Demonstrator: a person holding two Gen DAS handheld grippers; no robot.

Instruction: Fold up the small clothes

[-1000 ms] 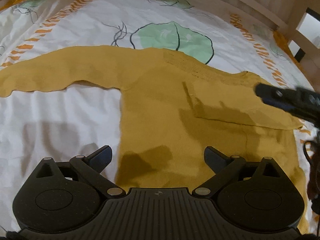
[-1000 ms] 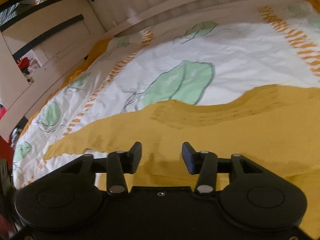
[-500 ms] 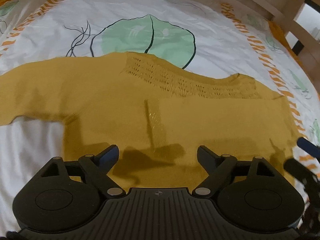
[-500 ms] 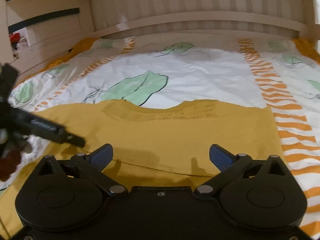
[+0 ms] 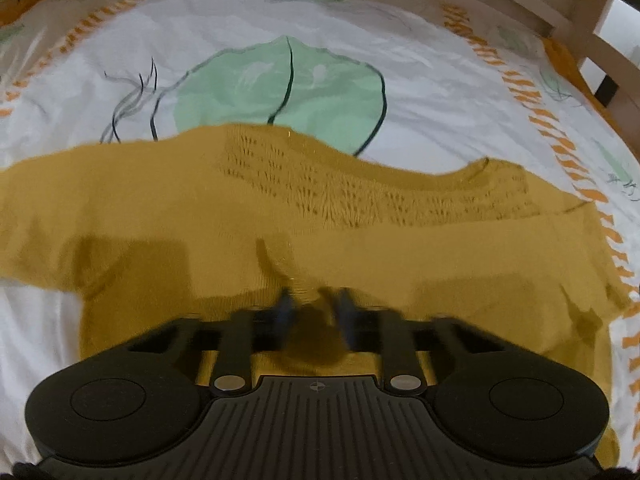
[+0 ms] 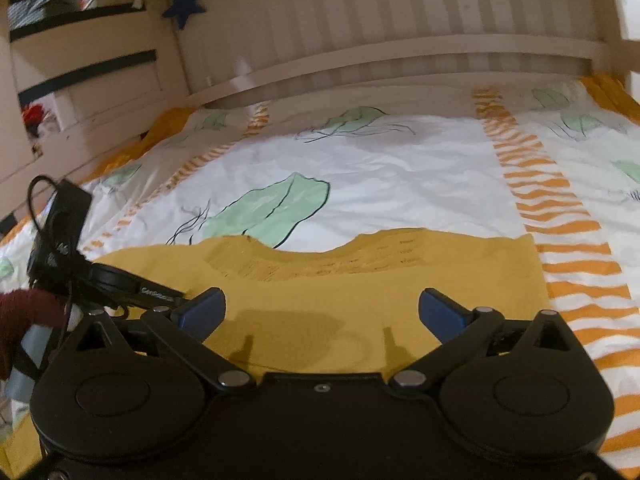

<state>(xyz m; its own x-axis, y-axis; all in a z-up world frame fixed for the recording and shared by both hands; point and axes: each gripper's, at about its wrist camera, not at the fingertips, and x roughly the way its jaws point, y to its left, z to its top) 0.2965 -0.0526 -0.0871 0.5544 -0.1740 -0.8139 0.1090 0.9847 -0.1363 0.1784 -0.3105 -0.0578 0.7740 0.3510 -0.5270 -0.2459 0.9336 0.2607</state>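
A small mustard-yellow knit sweater (image 5: 360,248) lies flat on the bed, neckline away from me, one sleeve stretched to the left. It also shows in the right wrist view (image 6: 360,280). My left gripper (image 5: 314,308) is low over the sweater's middle, its fingers blurred and nearly together around a raised pinch of the yellow fabric. My right gripper (image 6: 322,312) is wide open and empty, hovering over the sweater's right half. The left gripper's body (image 6: 100,276) shows at the left edge of the right wrist view.
The bedsheet (image 5: 400,80) is white with green leaves and orange dashed stripes. A pale wooden bed rail (image 6: 400,52) runs along the far side, with a dark blue star (image 6: 186,6) hanging on it. More rail stands at the right (image 5: 600,40).
My left gripper has gone from wide open to nearly closed on a pinch of the sweater and has moved forward. My right gripper opened half a second ago and stays open.
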